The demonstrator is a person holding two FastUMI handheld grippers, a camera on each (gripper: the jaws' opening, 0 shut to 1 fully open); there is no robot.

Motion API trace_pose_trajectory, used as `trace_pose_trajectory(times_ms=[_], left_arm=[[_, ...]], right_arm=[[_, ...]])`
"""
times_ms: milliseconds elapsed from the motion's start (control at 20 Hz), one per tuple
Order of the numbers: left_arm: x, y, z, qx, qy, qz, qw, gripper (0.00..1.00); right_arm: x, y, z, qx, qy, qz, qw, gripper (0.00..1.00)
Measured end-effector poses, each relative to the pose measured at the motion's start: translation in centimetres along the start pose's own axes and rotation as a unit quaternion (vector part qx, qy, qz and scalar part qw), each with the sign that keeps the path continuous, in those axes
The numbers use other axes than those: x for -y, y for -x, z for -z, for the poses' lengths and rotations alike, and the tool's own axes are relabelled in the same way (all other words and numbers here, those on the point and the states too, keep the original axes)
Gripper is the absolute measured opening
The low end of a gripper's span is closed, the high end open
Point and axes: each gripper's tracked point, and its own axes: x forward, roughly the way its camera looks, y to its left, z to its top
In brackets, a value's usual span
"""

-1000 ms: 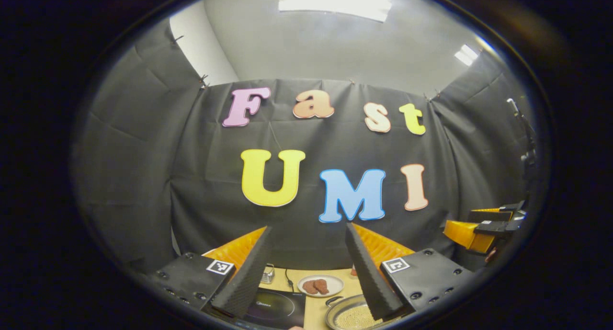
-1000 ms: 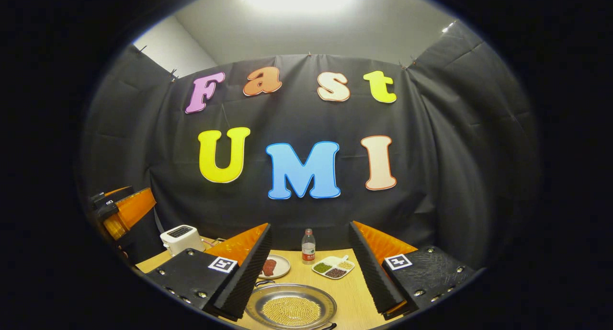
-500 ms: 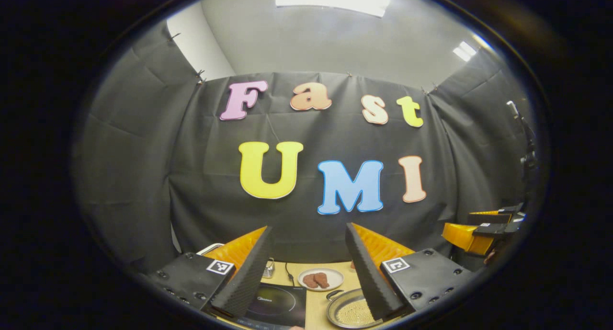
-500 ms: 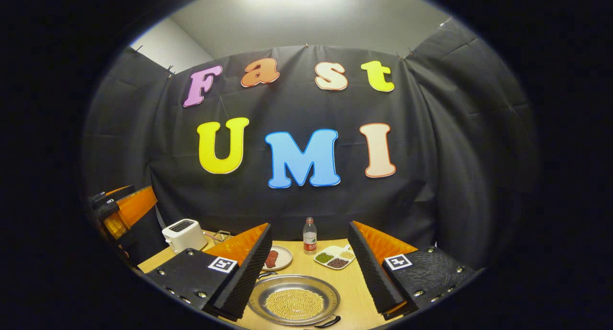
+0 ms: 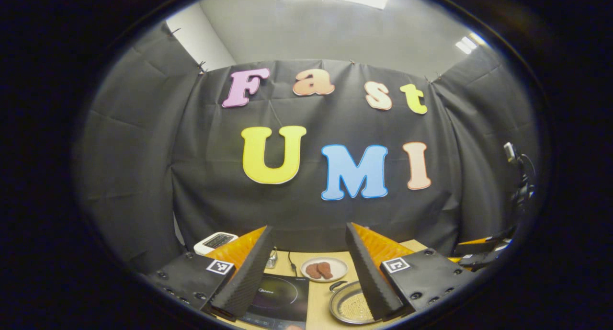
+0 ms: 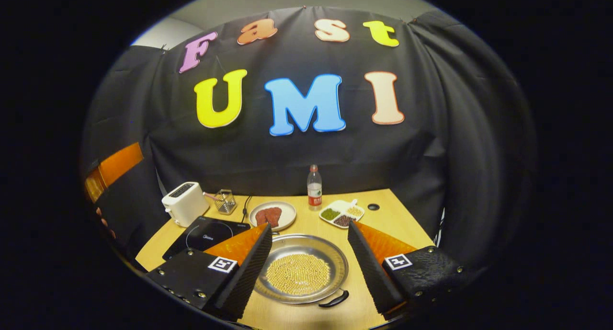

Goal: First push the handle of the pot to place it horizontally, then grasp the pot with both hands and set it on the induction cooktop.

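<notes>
The pot [image 6: 301, 267] is a shallow steel pan of yellow beans on the wooden table [image 6: 388, 224]. A black handle [image 6: 334, 300] sticks out at its near rim, angled to the right. The black induction cooktop [image 6: 203, 233] lies to the pot's left. My right gripper [image 6: 310, 225] hangs open above the pot, touching nothing. In the left gripper view the pot [image 5: 349, 307] lies low right, with a handle [image 5: 336, 286] on its far-left rim, and the cooktop [image 5: 282, 299] lies low centre. My left gripper [image 5: 309, 226] is open and holds nothing.
A white toaster [image 6: 184, 203], a small wire basket [image 6: 223, 200], a plate of meat [image 6: 271, 215], a water bottle [image 6: 314, 188] and a divided dish of beans [image 6: 342, 213] stand along the table's back. The other gripper [image 6: 112, 169] shows at the left edge.
Both views have tipped downward, bringing more of the table into sight. The right gripper now looks down on the whole pot and the cooktop. Both grippers stay open.
</notes>
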Motion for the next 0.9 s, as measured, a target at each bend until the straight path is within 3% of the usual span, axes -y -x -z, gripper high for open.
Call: trace_pose_trajectory(times_ms=[250,300,350,400,550,600,650,750,800,900], left_arm=[[-0.9,0.0,0.8,-0.01,0.01,-0.016,1.0,0.95],[-1.2,0.0,1.0,-0.01,0.01,-0.02,1.0,0.95],[-1.3,0.0,1.1,-0.011,0.012,-0.022,1.0,0.95],[-1.3,0.0,1.3,-0.013,0.013,-0.022,1.0,0.97],[-1.6,0.1,1.9,-0.017,0.006,-0.028,0.999,0.97],[-1.6,0.1,2.2,-0.02,0.003,-0.028,0.999,0.95],[-1.5,0.0,2.5,-0.024,0.001,-0.027,0.999,0.97],[-1.5,0.1,2.9,-0.03,-0.001,-0.029,0.999,0.95],[-1.5,0.2,3.3,-0.033,0.0,-0.028,0.999,0.97],[-1.3,0.2,3.7,-0.038,0.0,-0.027,0.999,0.95]], right_arm=[[-0.3,-1.8,5.8,-0.091,-0.009,-0.007,0.996,0.94],[-0.6,-2.1,7.0,-0.11,-0.008,-0.015,0.994,0.82],[-0.5,-2.1,8.0,-0.129,-0.006,-0.013,0.992,0.8],[0.1,-2.3,9.3,-0.146,-0.003,-0.007,0.989,0.64],[0.4,-2.6,12.7,-0.196,-0.001,-0.005,0.981,0.45],[0.1,-2.1,13.5,-0.215,-0.01,-0.014,0.977,0.32],[-0.7,-1.9,14.3,-0.231,-0.023,-0.032,0.972,0.26],[-1.3,-1.9,15.8,-0.255,-0.032,-0.052,0.965,0.25],[-0.4,-2.0,16.8,-0.269,-0.028,-0.037,0.962,0.25],[-0.6,-2.0,18.0,-0.291,-0.047,-0.046,0.954,0.08]])
